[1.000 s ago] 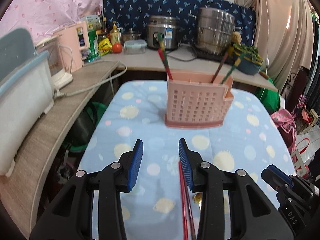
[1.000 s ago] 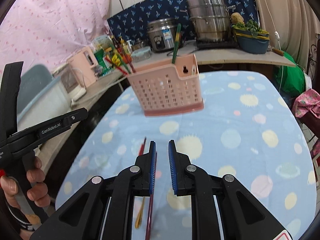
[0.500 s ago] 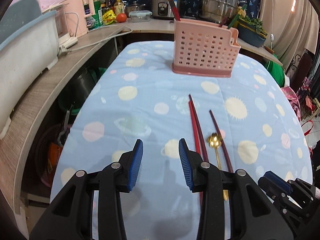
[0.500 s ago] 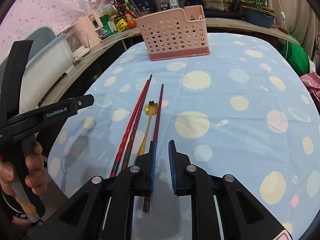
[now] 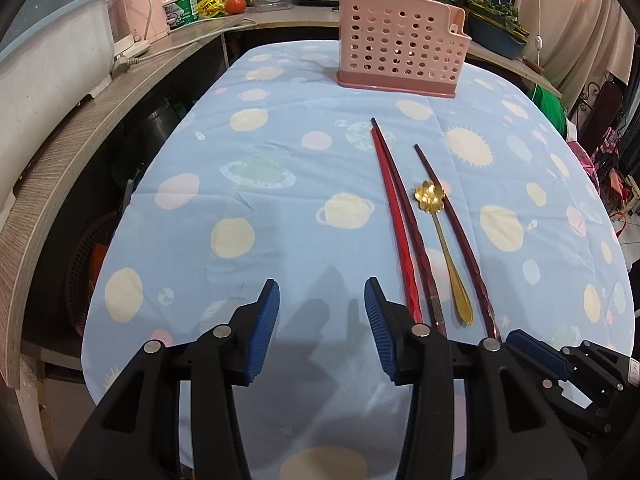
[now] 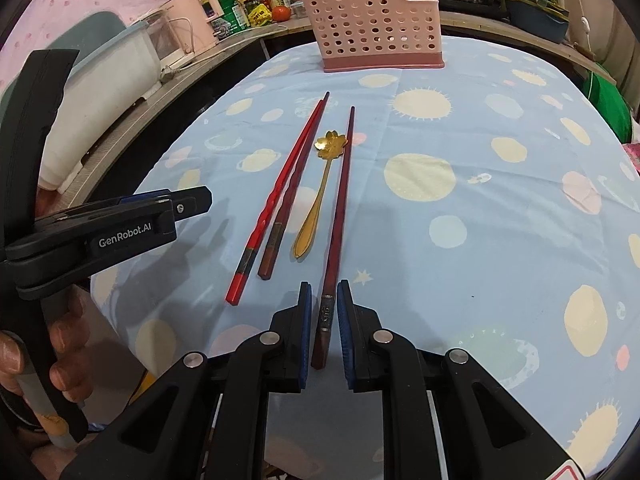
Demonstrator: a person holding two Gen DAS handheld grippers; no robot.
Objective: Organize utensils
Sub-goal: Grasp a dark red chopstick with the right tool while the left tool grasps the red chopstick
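Note:
Three chopsticks and a gold flower-bowl spoon lie on the blue planet-print tablecloth. A bright red chopstick and a dark red one lie side by side left of the spoon. A third dark red chopstick lies right of it, its near end between the pads of my right gripper, which is narrowly open around it without gripping. My left gripper is open and empty over bare cloth, left of the chopsticks. A pink perforated utensil caddy stands at the far end.
A wooden counter runs along the left with a white tub, a pink appliance and bottles. Steel pots and a rice cooker stand behind the caddy. The table's near edge lies just below both grippers.
Both grippers pulled back from the caddy toward the near end and dropped low over the table. The right gripper now straddles the near end of the right-hand chopstick. The left stayed open.

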